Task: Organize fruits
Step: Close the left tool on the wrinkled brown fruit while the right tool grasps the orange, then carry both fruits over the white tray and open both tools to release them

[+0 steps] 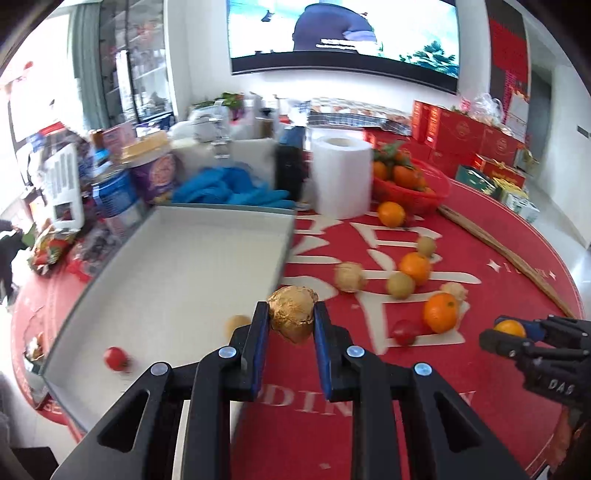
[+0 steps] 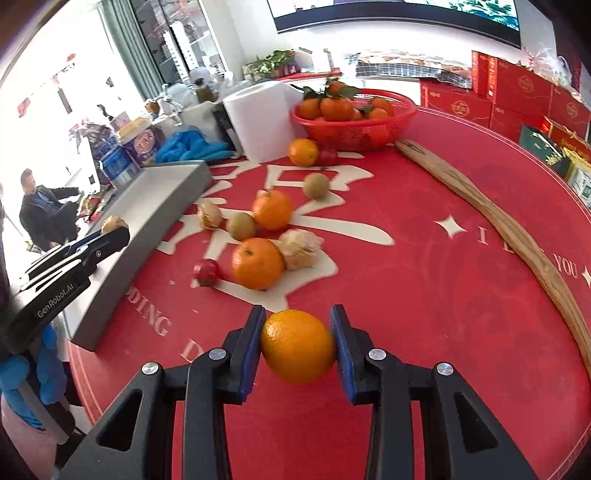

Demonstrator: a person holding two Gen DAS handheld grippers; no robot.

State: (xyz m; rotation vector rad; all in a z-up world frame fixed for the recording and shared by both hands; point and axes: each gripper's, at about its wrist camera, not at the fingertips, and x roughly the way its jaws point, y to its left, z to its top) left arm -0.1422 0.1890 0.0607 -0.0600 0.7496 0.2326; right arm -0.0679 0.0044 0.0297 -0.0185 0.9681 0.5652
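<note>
Bright daylight floods in from the blown-out window (image 2: 55,74) at left; fisheye bending darkens the corners, and motion blur smears the left-wrist view.

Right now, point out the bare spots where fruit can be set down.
The grey tray is mostly bare beyond a red fruit and a tan one. Red cloth between the wooden stick and loose fruit is free. Around the red basket it is crowded.

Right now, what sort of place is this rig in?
Probably a home living or dining room: a big wall TV, a round table under a red cloth, a glass display cabinet and stacked red gift boxes.
</note>
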